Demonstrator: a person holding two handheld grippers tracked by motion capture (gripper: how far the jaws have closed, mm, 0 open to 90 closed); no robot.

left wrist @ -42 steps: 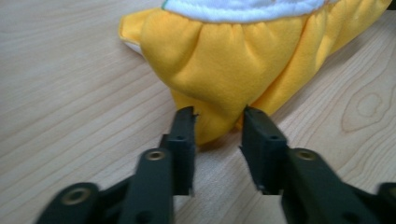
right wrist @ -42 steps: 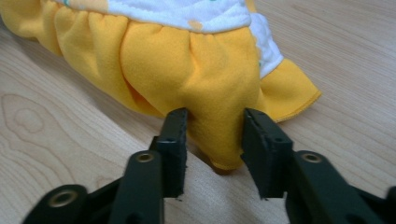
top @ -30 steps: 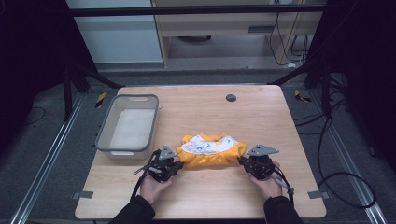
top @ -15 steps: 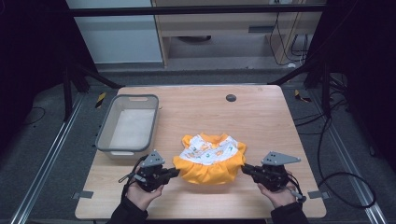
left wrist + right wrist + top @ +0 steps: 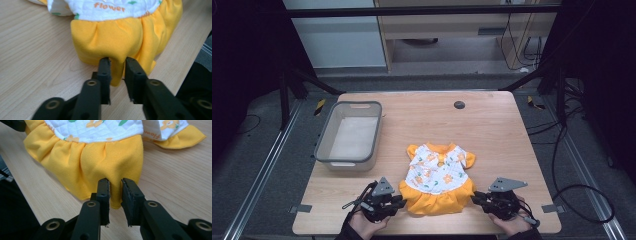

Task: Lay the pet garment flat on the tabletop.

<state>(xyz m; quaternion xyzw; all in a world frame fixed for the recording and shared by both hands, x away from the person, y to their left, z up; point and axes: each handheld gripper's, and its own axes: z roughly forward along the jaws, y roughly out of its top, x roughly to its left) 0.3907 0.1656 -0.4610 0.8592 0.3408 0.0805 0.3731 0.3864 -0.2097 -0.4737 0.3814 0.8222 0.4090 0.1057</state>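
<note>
While the dress point(image 5: 438, 176) lies collar away from the person, both grippers' fingers stand narrowly apart, hem corners between them.

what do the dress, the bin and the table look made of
Dress: soft cloth, matte yellow gathered skirt, white quilted printed top. Bin: probably plastic, grey rim with pale, translucent-looking walls. Table: wood or wood-look laminate, judging by the light grain lines.

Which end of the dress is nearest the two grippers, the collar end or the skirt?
The orange skirt hem of the dress: it lies at the table's near edge between the left gripper and right gripper.
</note>
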